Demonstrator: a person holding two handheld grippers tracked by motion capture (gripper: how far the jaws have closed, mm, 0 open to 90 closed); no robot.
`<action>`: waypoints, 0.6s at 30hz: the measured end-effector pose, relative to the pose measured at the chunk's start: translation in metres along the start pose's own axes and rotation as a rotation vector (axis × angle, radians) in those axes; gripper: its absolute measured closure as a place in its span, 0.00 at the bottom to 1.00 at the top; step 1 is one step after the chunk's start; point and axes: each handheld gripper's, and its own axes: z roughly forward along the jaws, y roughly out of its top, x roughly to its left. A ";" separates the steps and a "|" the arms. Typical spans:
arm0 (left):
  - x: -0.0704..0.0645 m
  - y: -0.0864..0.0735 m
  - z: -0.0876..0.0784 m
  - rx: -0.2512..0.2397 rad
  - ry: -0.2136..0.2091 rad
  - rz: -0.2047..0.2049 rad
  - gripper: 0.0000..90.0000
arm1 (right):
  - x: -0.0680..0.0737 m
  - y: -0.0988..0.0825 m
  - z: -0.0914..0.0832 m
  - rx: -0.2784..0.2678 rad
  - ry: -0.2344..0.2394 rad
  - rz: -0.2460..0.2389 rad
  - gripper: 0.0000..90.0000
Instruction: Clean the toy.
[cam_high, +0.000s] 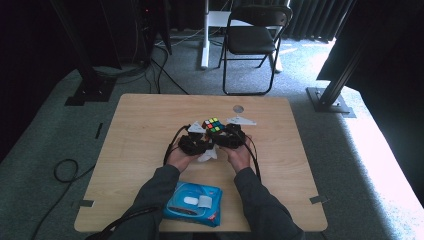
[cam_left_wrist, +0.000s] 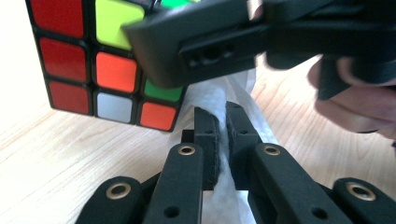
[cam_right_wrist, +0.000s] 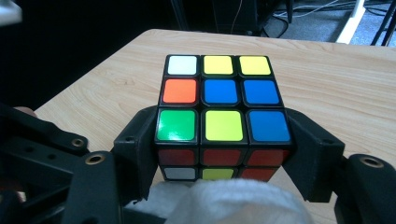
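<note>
From the high view, both of the person's hands sit together at the middle of the light wooden table (cam_high: 150, 125), the left gripper (cam_high: 196, 142) and right gripper (cam_high: 231, 136) side by side, with the multicoloured plastic puzzle cube (cam_high: 213, 125) just at their far ends and a crumpled white tissue (cam_high: 207, 156) showing between the two hands. Nearer the person's edge lies a blue plastic pack of wipes (cam_high: 192, 204), well apart from the cube; a black folding chair (cam_high: 252, 37) stands on the carpet beyond the table. Over to the left gripper view: the left gripper (cam_left_wrist: 222, 133) has its two black jaws squeezed tight together on the white tissue (cam_left_wrist: 219, 100), which bunches up between and above the pads. The cube (cam_left_wrist: 105, 70) hangs just ahead at upper left, red, orange, white and yellow squares facing us, and one black jaw of the right gripper (cam_left_wrist: 205, 42) crosses in front of it, pressed against its side. Now the right gripper view: the right gripper (cam_right_wrist: 222, 140) clamps the cube (cam_right_wrist: 222, 91) between its jaws, one pad on each side of the nearest row, the top face showing white, yellow, orange, blue and green. The tissue (cam_right_wrist: 233, 200) sits just below the cube's near face, and whether it touches is hard to say.
</note>
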 end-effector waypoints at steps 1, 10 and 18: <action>0.001 -0.001 0.001 0.003 0.000 -0.005 0.95 | 0.000 0.000 0.000 -0.002 0.000 0.000 0.38; 0.004 -0.003 0.004 0.026 0.007 -0.021 0.95 | 0.001 0.002 -0.001 -0.007 0.000 -0.002 0.38; 0.002 -0.001 0.002 0.006 0.003 -0.020 0.95 | 0.001 0.002 -0.001 -0.007 0.005 0.004 0.38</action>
